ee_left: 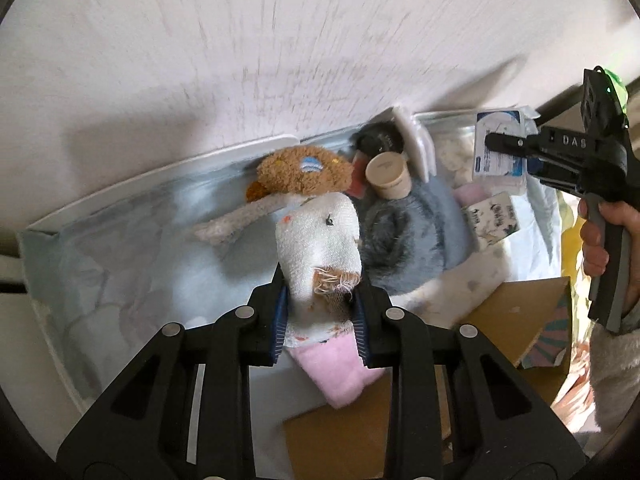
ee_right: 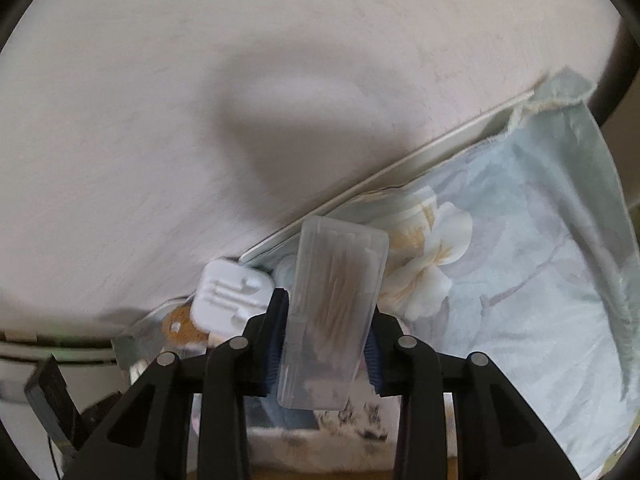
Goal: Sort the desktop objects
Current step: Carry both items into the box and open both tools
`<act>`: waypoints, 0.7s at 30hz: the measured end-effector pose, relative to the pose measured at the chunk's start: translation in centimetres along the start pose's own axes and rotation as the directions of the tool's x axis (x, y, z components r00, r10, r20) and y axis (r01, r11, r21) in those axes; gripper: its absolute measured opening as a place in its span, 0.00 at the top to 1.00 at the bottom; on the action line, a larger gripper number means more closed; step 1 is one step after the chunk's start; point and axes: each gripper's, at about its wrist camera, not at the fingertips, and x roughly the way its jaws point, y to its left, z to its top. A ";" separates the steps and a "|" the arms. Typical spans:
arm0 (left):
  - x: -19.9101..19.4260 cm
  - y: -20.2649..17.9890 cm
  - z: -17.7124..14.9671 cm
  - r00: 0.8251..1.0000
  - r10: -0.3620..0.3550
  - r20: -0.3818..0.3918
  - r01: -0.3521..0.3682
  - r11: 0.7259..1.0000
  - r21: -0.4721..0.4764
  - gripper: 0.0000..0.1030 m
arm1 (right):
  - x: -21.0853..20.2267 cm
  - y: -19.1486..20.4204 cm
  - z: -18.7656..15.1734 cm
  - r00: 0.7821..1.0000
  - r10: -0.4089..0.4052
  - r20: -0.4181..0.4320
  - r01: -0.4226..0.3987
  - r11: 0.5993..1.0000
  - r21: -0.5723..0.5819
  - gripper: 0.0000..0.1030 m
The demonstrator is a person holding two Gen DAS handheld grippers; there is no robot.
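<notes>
Left gripper (ee_left: 320, 300) pinches a white towel toy (ee_left: 318, 240) by its frayed lower end, jaws pressed into the cloth; a pink cloth (ee_left: 340, 368) hangs beneath it. The toy hangs over a floral-lined bin (ee_left: 120, 208) that already holds a brown plush (ee_left: 300, 174), a grey fur piece (ee_left: 412, 236), a beige cup (ee_left: 388, 176) and a dark round thing behind it, too blurred to name.

Right gripper (ee_right: 326, 340) clamps a clear plastic box (ee_right: 334, 312) of cotton swabs, jaws tight on its long sides, held over the floral cloth (ee_right: 520, 280) near the wall edge. A white case (ee_right: 230, 298) sits just beside it on the left.

Risks, as I judge them:
- The left grip is on the loose frayed edge, so the cloth could slip out early or snag on a pad at release.
- The pink cloth may drop separately and land outside the bin.
- The smooth box is tilted in the jaws; a quick swing could let it slide or pop the lid.
- The two grippers are close over the bin, so they could collide.
</notes>
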 end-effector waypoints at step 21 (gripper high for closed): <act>-13.5 -7.1 -8.9 0.963 0.124 0.238 -0.120 0.992 -0.033 0.76 | -12.7 6.3 -8.5 0.979 0.198 -0.041 -0.197 0.883 -0.426 0.69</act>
